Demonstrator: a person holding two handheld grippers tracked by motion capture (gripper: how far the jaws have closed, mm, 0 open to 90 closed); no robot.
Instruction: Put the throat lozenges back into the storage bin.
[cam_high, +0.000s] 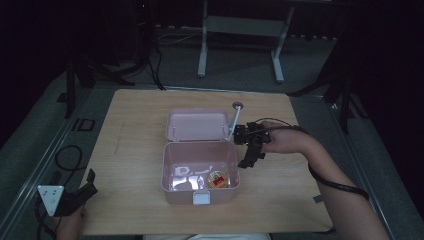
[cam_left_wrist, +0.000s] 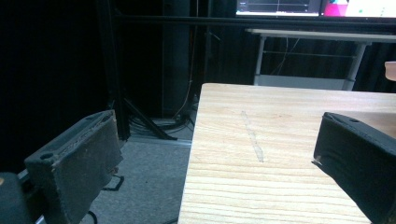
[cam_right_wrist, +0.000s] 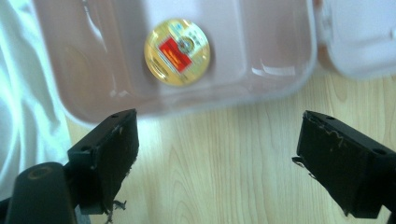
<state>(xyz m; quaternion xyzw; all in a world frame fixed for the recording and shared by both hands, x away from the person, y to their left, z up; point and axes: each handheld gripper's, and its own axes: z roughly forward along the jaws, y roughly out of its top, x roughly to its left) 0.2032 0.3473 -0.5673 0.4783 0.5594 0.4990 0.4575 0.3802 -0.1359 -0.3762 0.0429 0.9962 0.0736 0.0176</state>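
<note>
Sitting open near the middle of the wooden table (cam_high: 135, 150), the pink box (cam_high: 172, 172) has its lid (cam_high: 196, 125) laid back on the far side and a white latch (cam_high: 201, 198) on its near wall. The high view shows a round gold item with a red label (cam_high: 218, 179) lying in the box's near right corner; the right gripper view brings that same disc (cam_right_wrist: 177, 51) close, though its print is too blurred to read. The right gripper (cam_high: 251, 159) hangs just beside the box's right wall, held by a hand (cam_high: 285, 141), and its own view shows the jaws spread wide over bare wood with nothing between them. A white cloth (cam_right_wrist: 23, 93) fills that view's left edge, cut off. The left gripper (cam_high: 82, 192) rests at the table's near left corner, its jaws also wide apart and empty, one over the floor, one over the table. A thin metal rod with a round head (cam_high: 235, 117) stands beside the lid; what it is cannot be told.
</note>
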